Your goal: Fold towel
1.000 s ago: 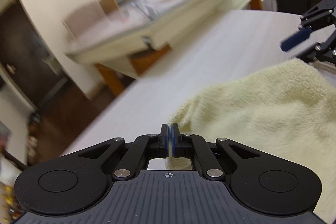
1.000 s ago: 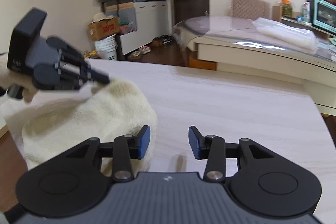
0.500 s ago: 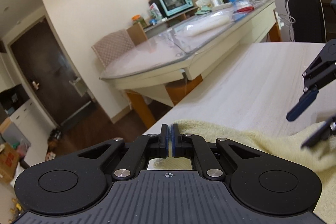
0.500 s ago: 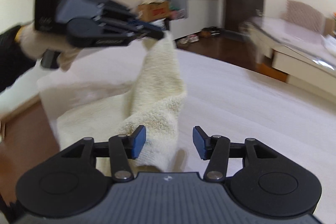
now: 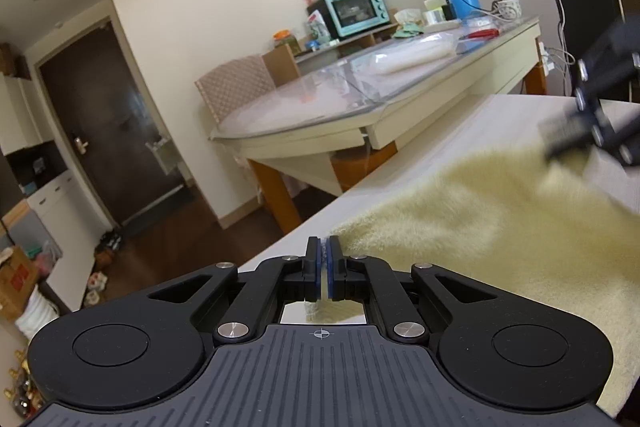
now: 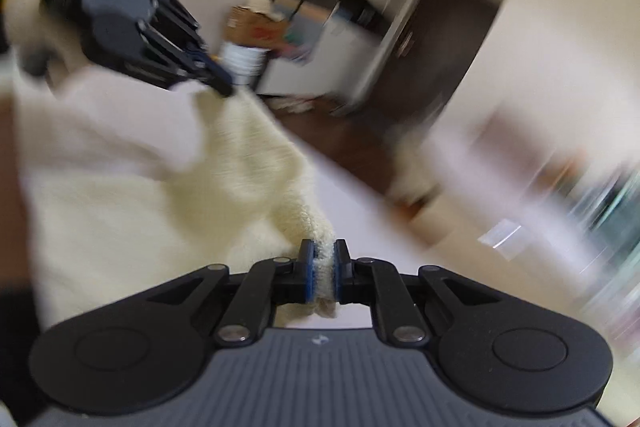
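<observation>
Fluffy pale-yellow terry towel (image 6: 248, 163) pinched at far corner by closed left gripper (image 5: 323, 269); near corner just clamped by right gripper (image 6: 324, 269), jaws narrowed onto cloth

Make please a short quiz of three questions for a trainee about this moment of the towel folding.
1. True or false: the right gripper is shut on a bunched part of the towel.
2. What does the left gripper hold? A) an edge of the towel B) a cup C) nothing
3. Fill in: the towel rests on the ____ table.

Key
1. True; towel fabric is squeezed between its blue pads, and the jaws have just closed.
2. A; its jaws are shut, and a thin strip of fabric shows just behind the pads.
3. Pale wooden.
</observation>
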Tool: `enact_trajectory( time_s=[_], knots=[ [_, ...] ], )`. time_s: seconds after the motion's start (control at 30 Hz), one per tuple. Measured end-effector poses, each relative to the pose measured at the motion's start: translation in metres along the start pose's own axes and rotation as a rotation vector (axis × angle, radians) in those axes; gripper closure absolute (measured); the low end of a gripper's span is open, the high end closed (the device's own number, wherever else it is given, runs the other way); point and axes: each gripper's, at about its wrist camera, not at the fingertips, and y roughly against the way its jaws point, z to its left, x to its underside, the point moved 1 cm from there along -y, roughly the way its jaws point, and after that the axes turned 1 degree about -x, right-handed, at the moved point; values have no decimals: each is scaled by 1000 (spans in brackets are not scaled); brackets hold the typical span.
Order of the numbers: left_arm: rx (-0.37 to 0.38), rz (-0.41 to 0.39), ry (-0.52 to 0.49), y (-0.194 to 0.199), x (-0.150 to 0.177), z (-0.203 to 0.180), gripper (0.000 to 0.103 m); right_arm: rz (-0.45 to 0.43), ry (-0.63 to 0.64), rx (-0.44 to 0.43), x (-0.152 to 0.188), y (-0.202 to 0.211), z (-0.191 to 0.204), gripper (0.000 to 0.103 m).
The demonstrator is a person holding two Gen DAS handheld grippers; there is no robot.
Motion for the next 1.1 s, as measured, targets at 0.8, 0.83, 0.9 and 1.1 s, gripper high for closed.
enact_trajectory(
  time_s=[0.8,0.83,0.9,1.1],
  knots=[
    [473,94,-307,27,40,-86,100,91,-474,-230,49,-81,-85,56],
    [473,105,-299,31,42,-84,100,89,-468,-250,48,-82,-82,56],
    [463,107,-295,34,42,-82,100,85,-464,-278,46,-81,-77,55],
    [407,108,-288,37,37,-74,100,97,-459,-379,47,-78,-64,73]
  ],
)
